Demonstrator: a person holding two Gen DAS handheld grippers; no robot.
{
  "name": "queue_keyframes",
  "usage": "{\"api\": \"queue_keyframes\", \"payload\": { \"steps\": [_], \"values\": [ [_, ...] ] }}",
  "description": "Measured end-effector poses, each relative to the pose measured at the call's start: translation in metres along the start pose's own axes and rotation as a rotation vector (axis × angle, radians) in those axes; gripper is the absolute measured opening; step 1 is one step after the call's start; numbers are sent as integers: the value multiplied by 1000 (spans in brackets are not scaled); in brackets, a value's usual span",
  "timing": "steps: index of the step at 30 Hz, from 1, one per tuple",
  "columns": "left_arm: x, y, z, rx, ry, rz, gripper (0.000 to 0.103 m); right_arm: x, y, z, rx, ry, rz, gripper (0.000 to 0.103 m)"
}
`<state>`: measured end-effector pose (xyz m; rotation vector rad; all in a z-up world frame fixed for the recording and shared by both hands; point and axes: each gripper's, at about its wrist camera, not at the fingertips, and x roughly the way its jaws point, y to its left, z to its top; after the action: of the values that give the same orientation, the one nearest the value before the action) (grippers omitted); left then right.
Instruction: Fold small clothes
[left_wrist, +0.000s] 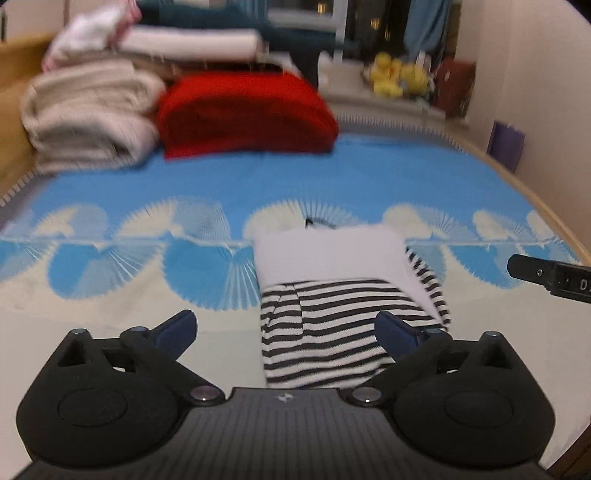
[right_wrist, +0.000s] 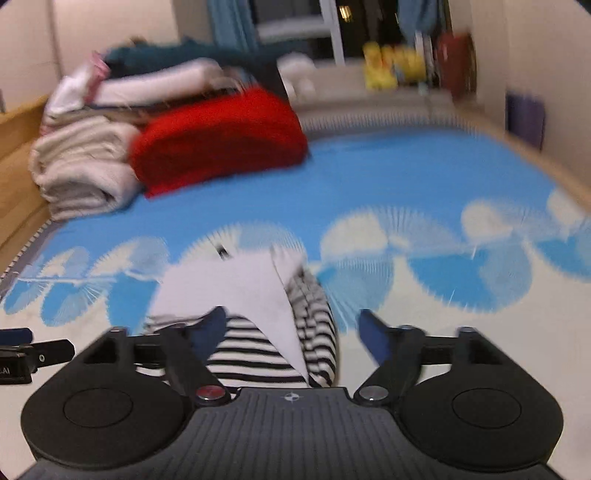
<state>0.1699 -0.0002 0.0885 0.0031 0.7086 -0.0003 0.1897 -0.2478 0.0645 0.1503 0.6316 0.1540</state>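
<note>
Little lettering can be read. In the left wrist view, the right gripper (left_wrist: 550, 275) pokes in at the right edge, and on its black body stands a pale "D", followed by part of a letter cut off by the frame. In the right wrist view, the left gripper (right_wrist: 22, 354) enters at the left edge, and its black body bears the pale characters ".AI". Each gripper's ribbed housing carries a small round emblem at its front centre, without readable text.
</note>
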Motion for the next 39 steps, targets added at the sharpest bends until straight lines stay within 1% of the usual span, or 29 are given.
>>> {"api": "queue_keyframes", "payload": {
  "steps": [3, 5, 6, 8, 9, 10, 12, 14, 15, 18, 21, 24, 28, 39],
  "values": [
    [-40, -6, -30, -24, -51, 5, 102, -42, 9, -18, -41, -38, -4, 98],
    [-54, -13, -55, -59, -68, 8, 102, -62, 13, -39, -57, -42, -17, 102],
    [-57, -17, -67, -64, -74, 9, 102, -68, 14, -48, -54, -37, -16, 102],
    [-54, -24, -88, -71, -36, 3, 102, -76, 12, -70, -13, -18, 14, 102],
    [-49, -27, -95, -76, 6, 6, 102, -78, 10, -82, 9, -14, 18, 102],
    [-42, -28, -97, -84, 43, 12, 102, -78, 9, -93, 16, -10, -1, 102],
    [-33, -28, -97, -91, 49, 0, 102, -68, 11, -104, 23, 50, -76, 102],
    [-24, -30, -96, -92, 48, 36, 102, -60, 9, -103, 49, 44, -65, 102],
    [-20, -31, -96, -95, 52, 46, 102, -53, 10, -103, 40, 53, -61, 102],
    [-18, -33, -98, -92, 36, 32, 102, -38, 17, -105, 0, 67, -80, 102],
    [-21, -33, -96, -90, 19, 36, 102, -34, 25, -106, -26, 67, -58, 102],
    [-18, -30, -94, -109, 28, 33, 102, -35, 30, -107, -41, 56, -45, 102],
    [-13, -26, -93, -131, 45, 38, 102, -33, 35, -105, -56, 47, -52, 102],
    [-12, -28, -96, -119, 42, 45, 102, -31, 40, -108, -81, 37, -77, 102]
  ]
}}
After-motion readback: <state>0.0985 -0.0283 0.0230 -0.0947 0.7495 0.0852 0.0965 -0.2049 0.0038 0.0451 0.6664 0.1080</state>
